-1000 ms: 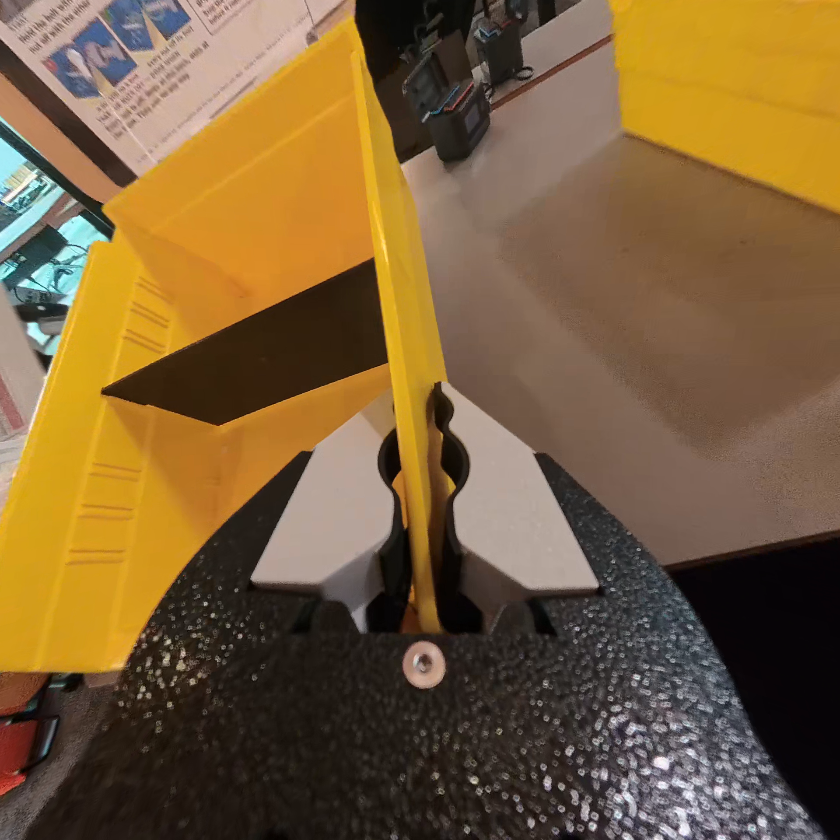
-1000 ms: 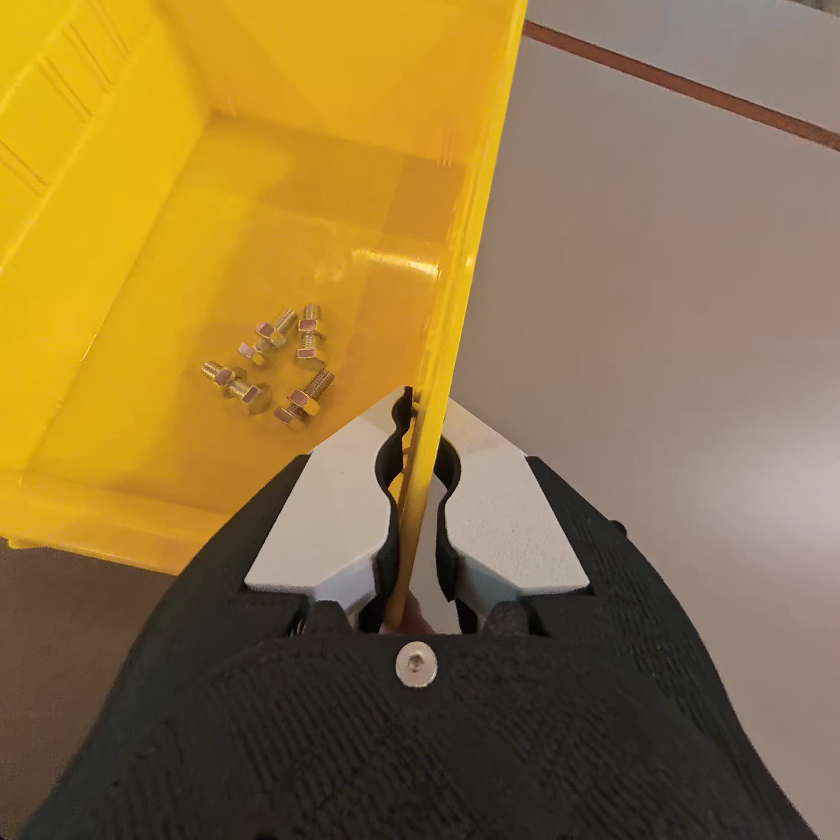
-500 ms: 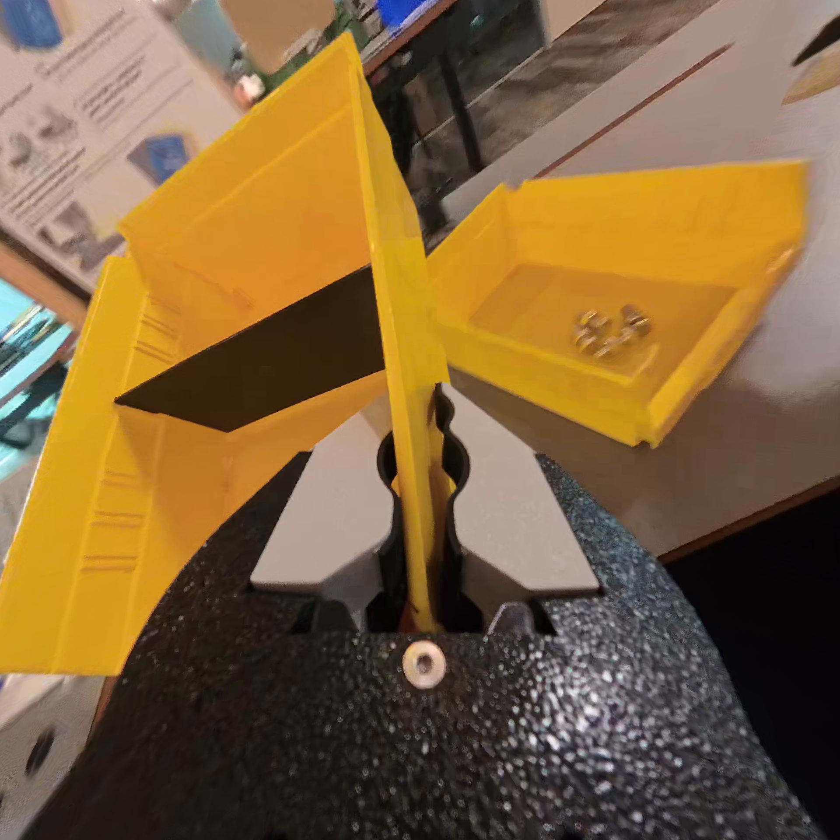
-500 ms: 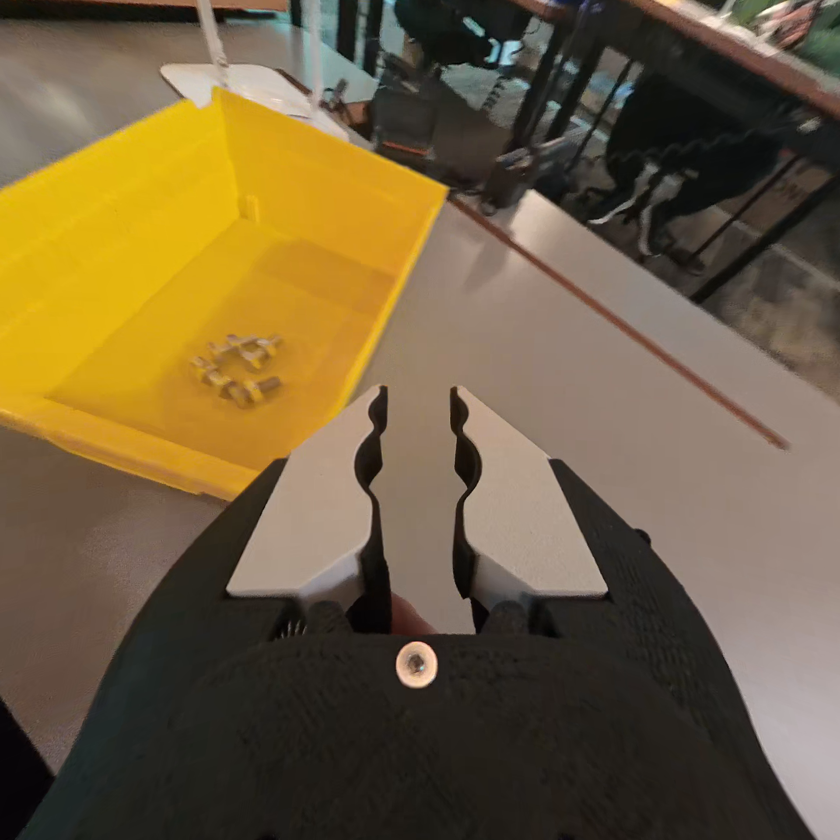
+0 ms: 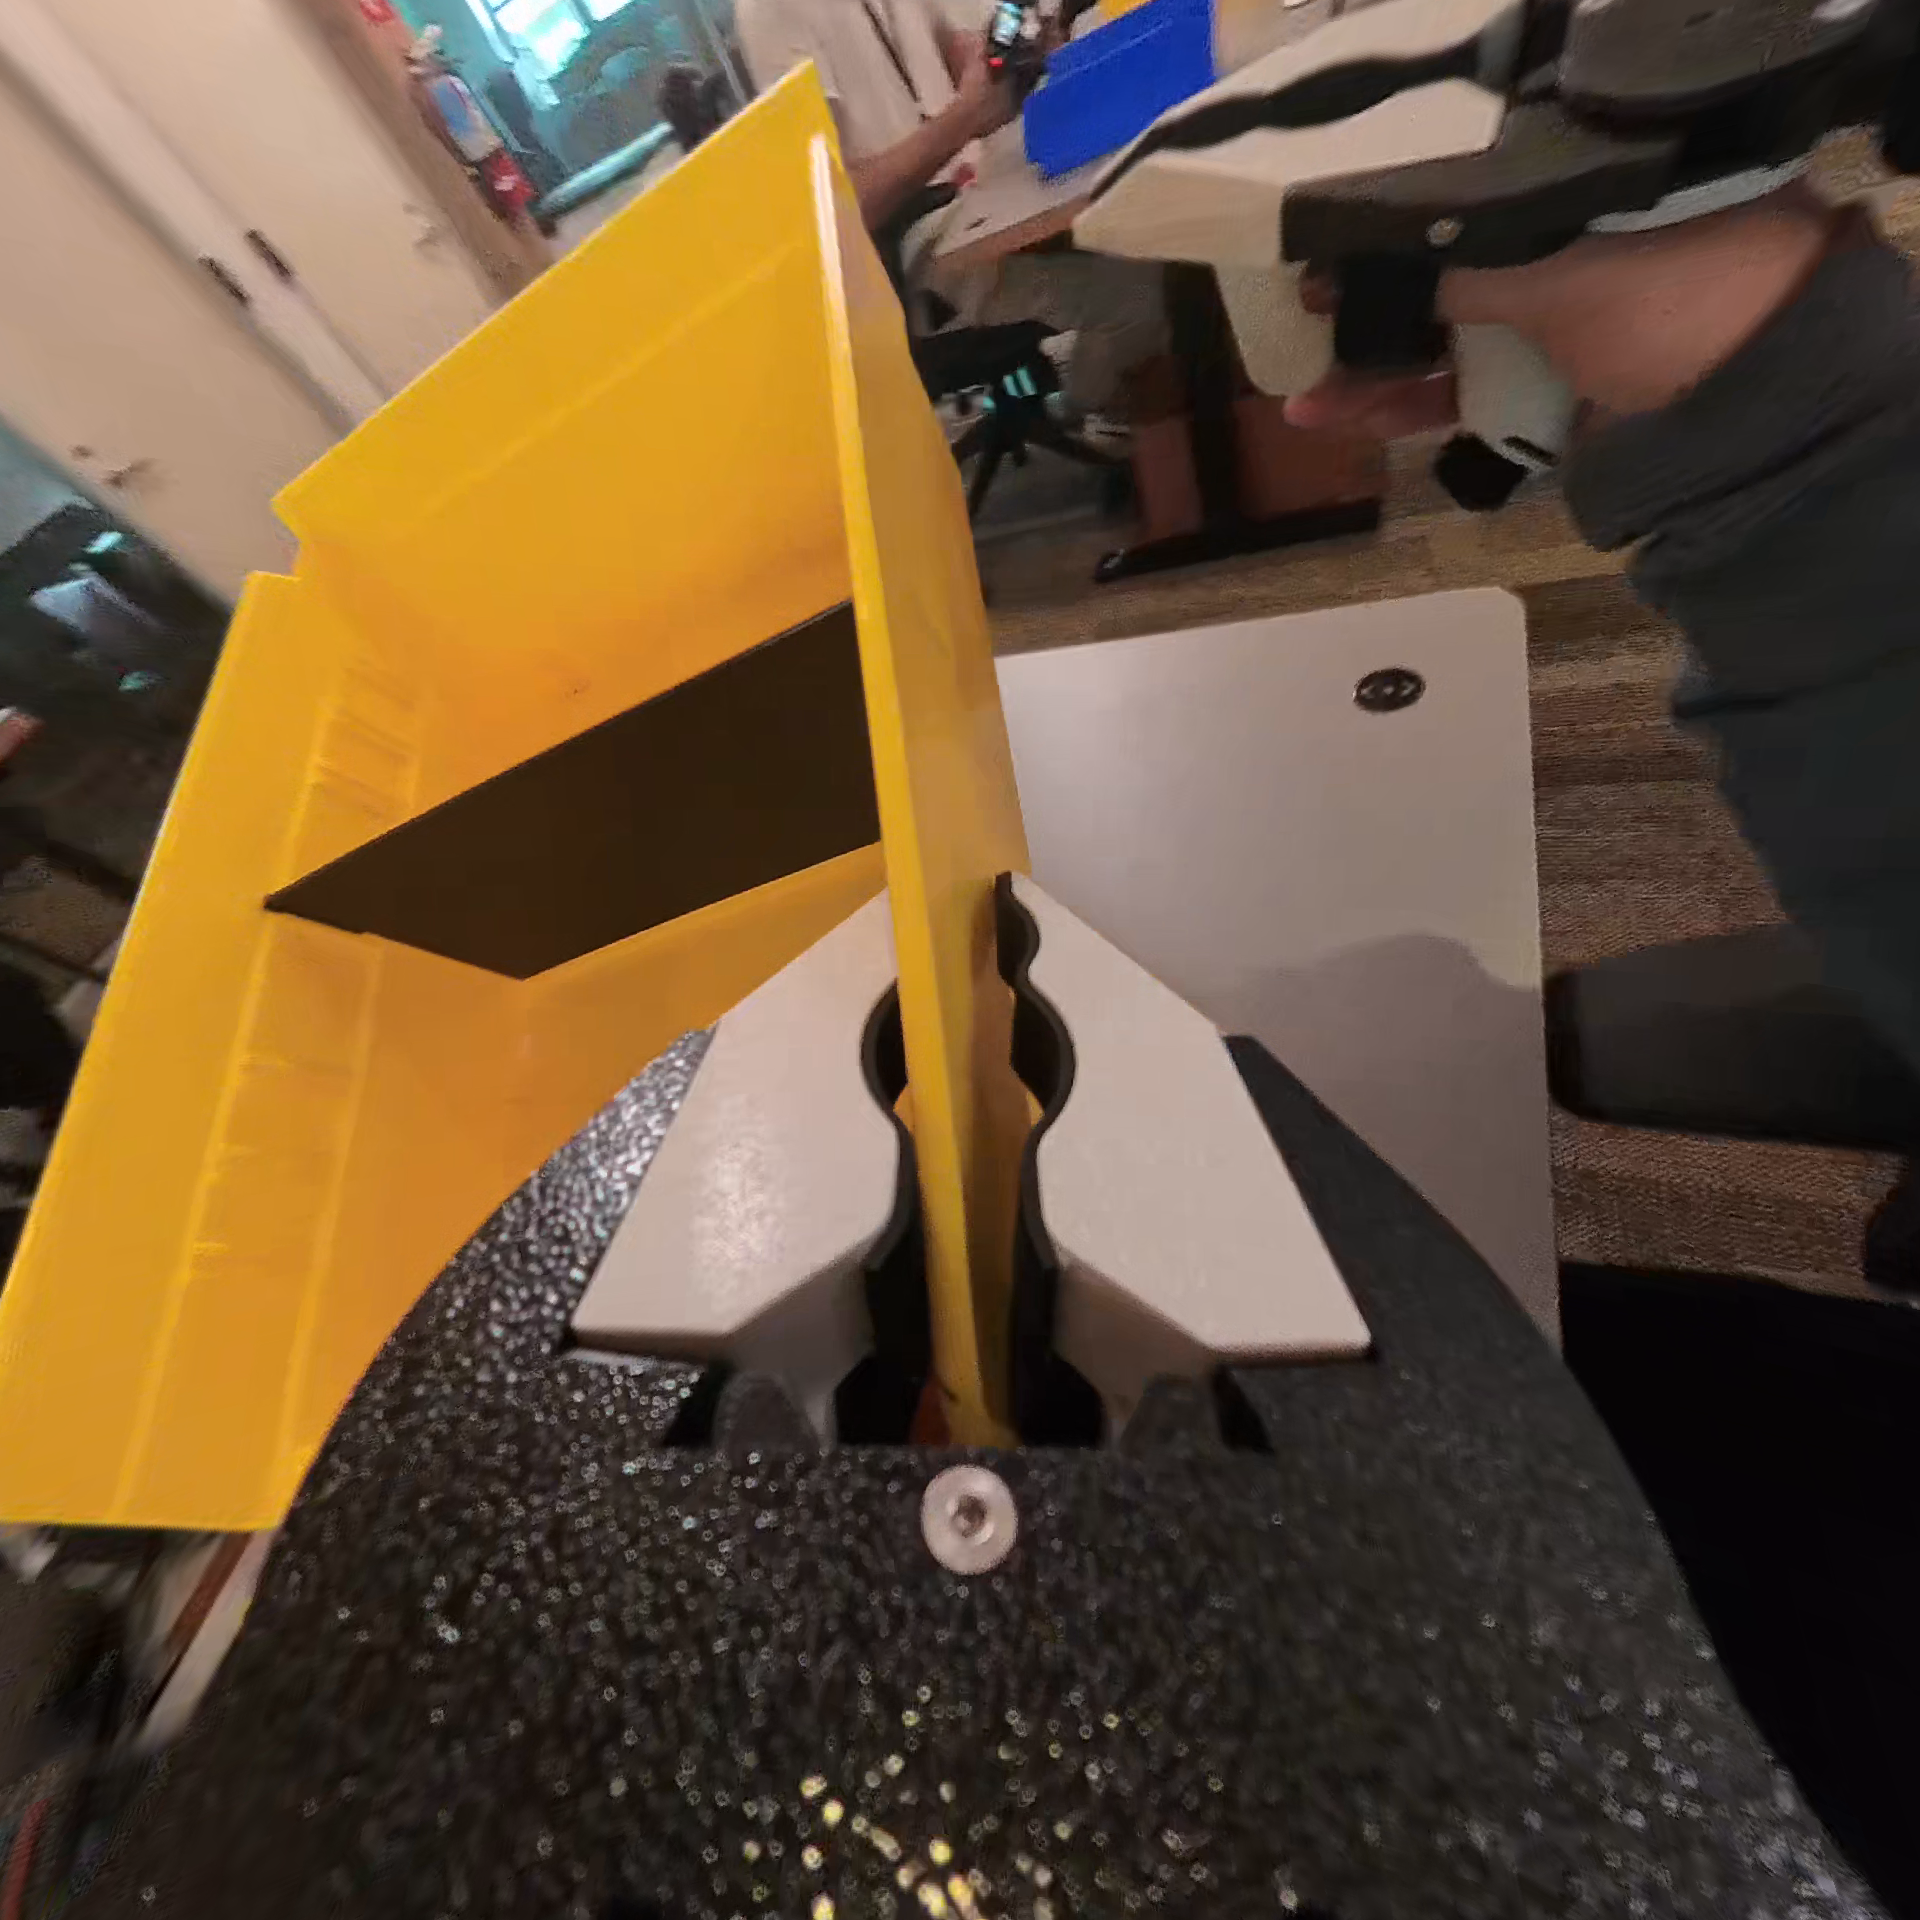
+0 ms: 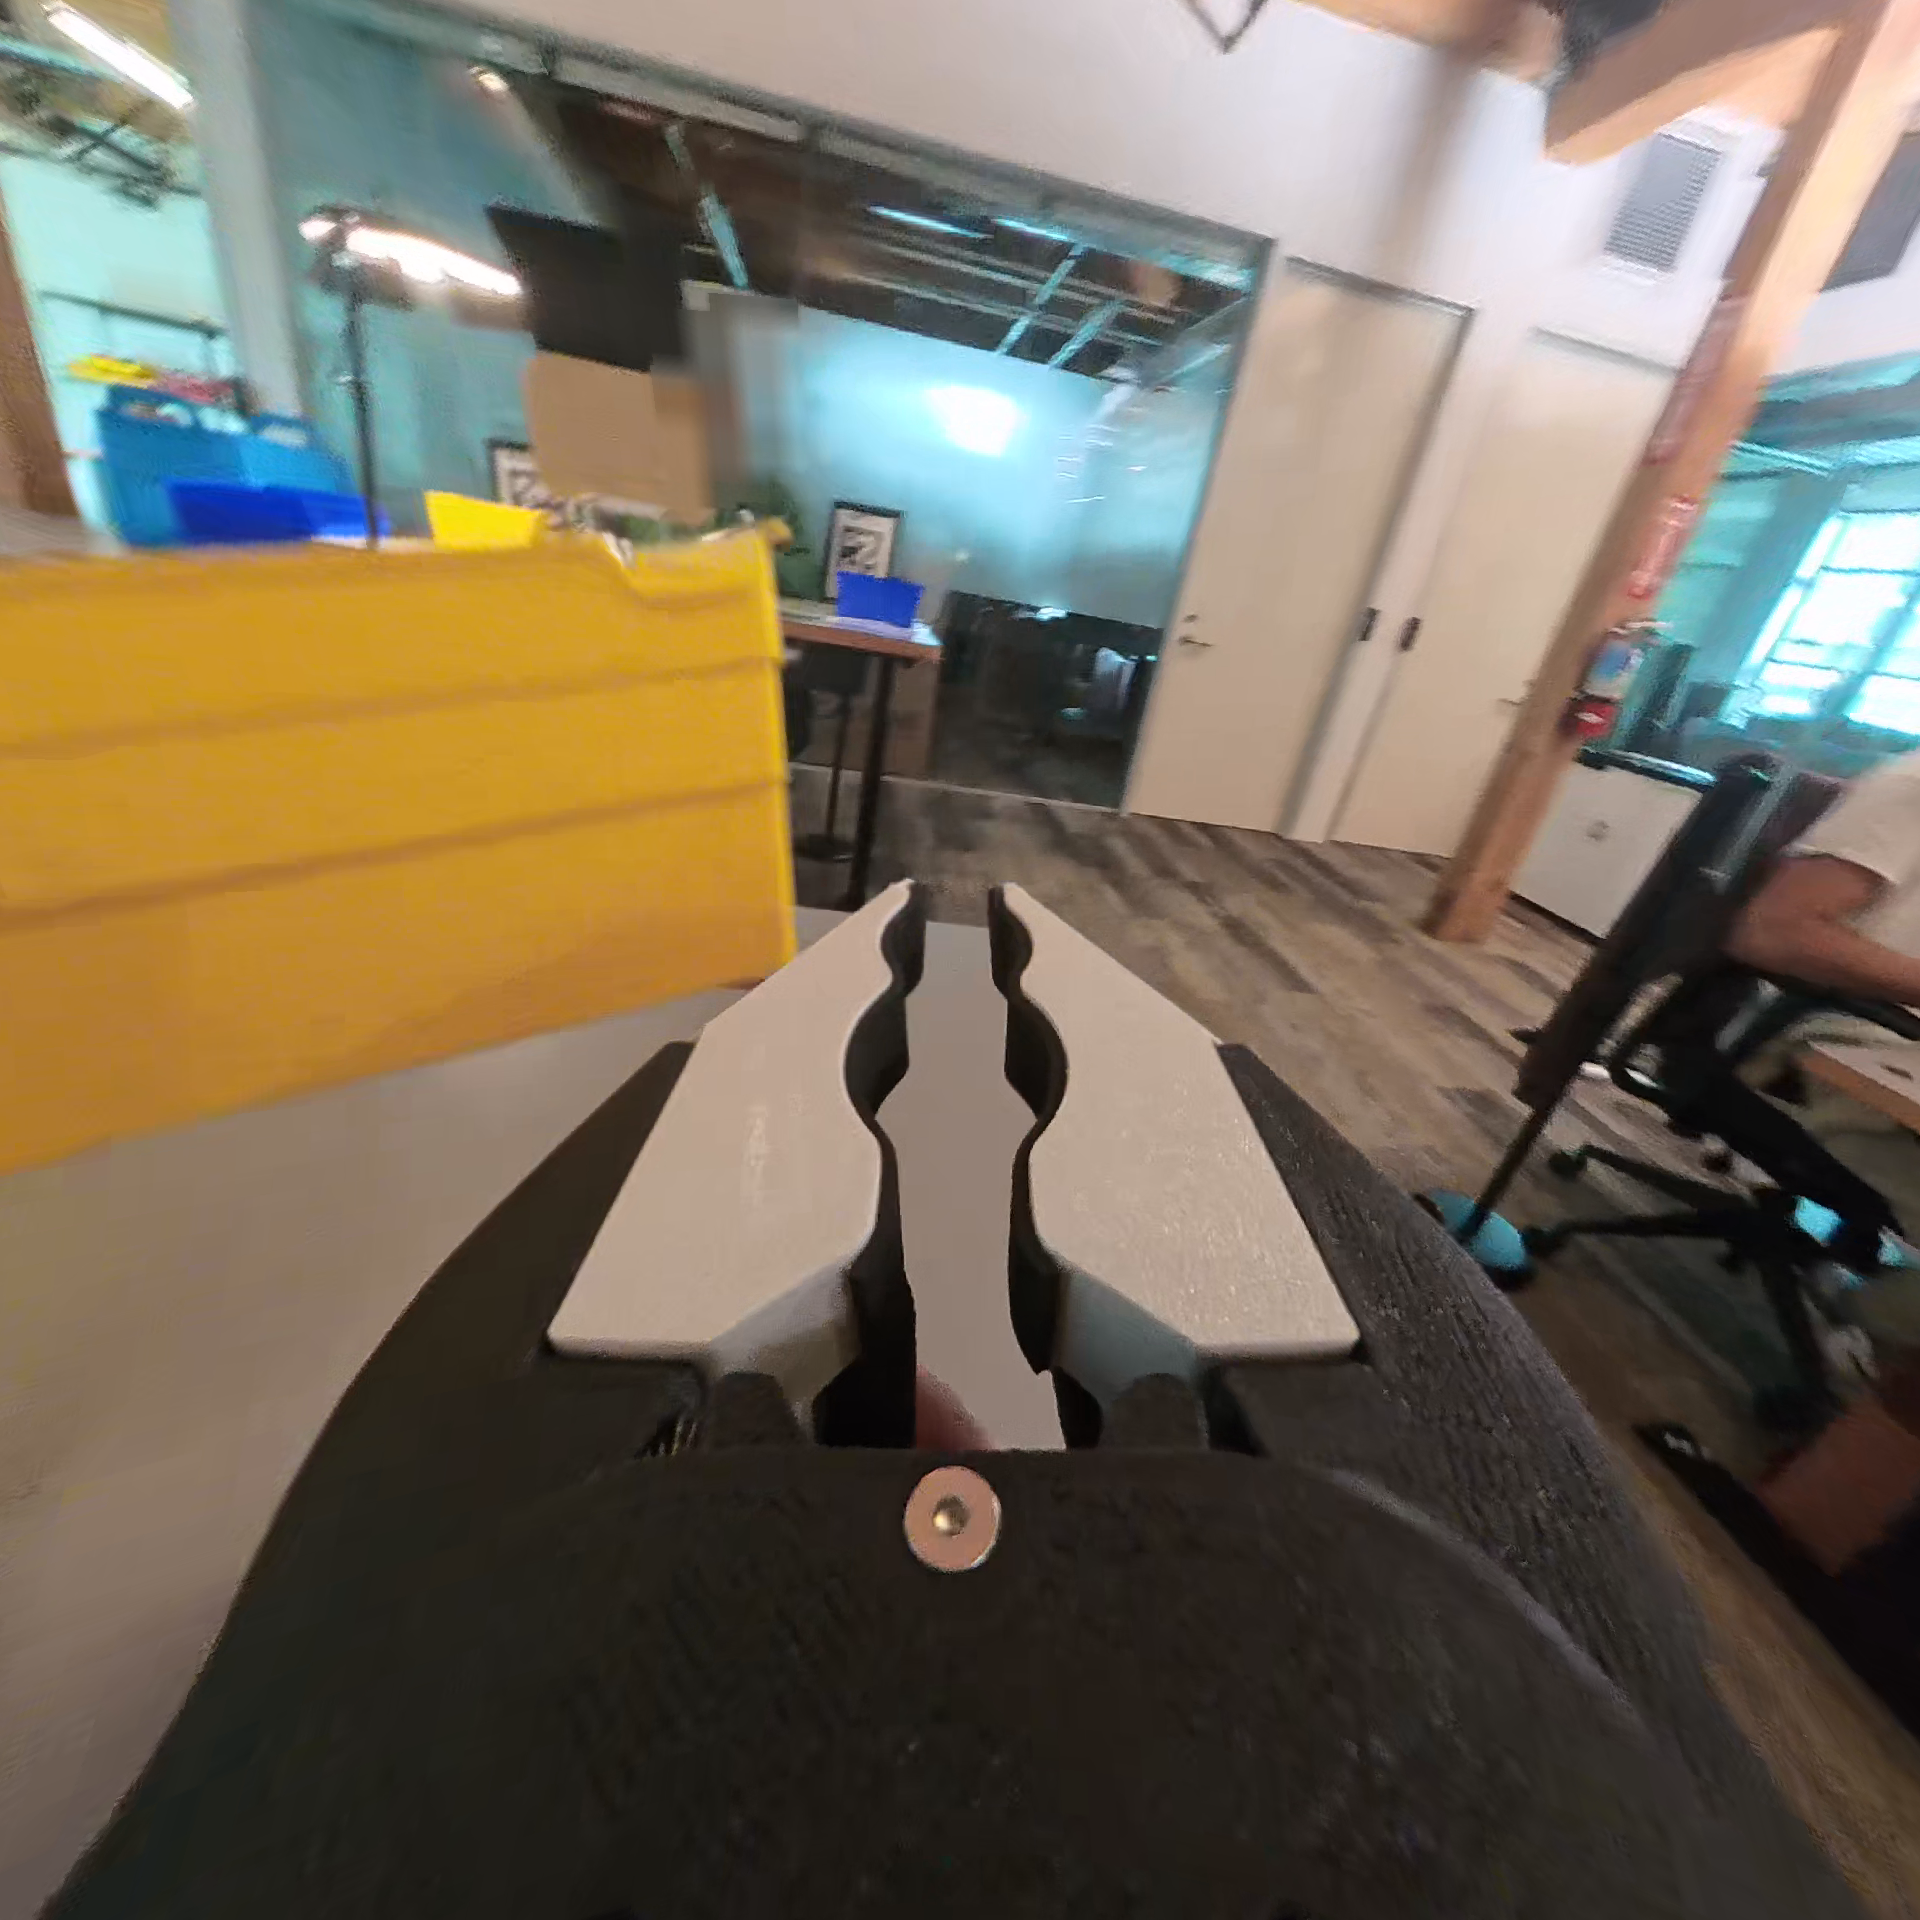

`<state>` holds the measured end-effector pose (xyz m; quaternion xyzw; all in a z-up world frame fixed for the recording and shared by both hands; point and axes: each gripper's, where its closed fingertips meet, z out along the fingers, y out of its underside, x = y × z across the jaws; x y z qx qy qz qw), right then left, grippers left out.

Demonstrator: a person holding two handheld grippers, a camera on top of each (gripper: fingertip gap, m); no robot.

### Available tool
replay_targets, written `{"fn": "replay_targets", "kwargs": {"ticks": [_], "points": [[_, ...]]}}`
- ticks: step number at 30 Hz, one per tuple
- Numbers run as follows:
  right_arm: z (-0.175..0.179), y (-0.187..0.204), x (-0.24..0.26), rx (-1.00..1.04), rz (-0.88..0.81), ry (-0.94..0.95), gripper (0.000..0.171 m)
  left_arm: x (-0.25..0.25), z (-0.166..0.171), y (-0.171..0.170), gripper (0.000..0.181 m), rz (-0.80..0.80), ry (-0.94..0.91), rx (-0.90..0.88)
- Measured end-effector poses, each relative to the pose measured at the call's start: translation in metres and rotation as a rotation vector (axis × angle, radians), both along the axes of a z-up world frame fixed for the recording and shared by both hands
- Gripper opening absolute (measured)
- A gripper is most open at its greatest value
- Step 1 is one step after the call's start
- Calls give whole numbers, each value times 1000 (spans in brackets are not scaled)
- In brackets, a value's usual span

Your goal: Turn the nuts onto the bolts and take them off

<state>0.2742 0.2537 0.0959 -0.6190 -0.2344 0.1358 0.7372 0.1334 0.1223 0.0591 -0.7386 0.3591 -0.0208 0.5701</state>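
My left gripper is shut on the side wall of a yellow bin and holds it tilted in the air. A black divider crosses the inside of the bin. My right gripper is open and empty, raised and pointing out into the room. It also shows at the top right of the left wrist view, held by a person's hand. The ribbed outer wall of a yellow bin stands just left of the right gripper. No nuts or bolts are in view.
A pale table top lies below and right of the held bin, and also under the right gripper. A person in dark clothes stands at the right. An office chair and blue bins are farther off. The tips of one gripper are about 20 cm away from the tips of the other.
My right gripper let go of the wall of the bin with the bolts, opened and rose away. My left gripper swung the held bin round, and the bin with the bolts left view.
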Motion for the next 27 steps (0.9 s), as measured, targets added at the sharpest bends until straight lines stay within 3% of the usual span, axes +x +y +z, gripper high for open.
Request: {"fn": "replay_targets", "kwargs": {"ticks": [5,9,14,18,20,22,25,27], "points": [[-14,22,39,-47,-64,57,10,55,-46,83,9,-7,-27,-89],[-35,35,37,-114,-33,54,11,65,-94,126,7,81,-35,-174],[-43,45,20,-71,39,50,10,56,-149,145,8,182,15,-254],[-38,40,0,-7,120,84,10,52,-165,148,9,230,49,-217],[-42,38,-12,-16,149,60,13,50,-167,149,11,265,62,-180],[-47,39,-19,-15,145,17,18,43,-154,148,42,327,33,-90],[-52,40,-25,-38,121,-9,30,50,-118,122,25,251,-60,-14],[-58,35,-34,-119,173,7,44,48,-89,92,39,176,-143,35]]}}
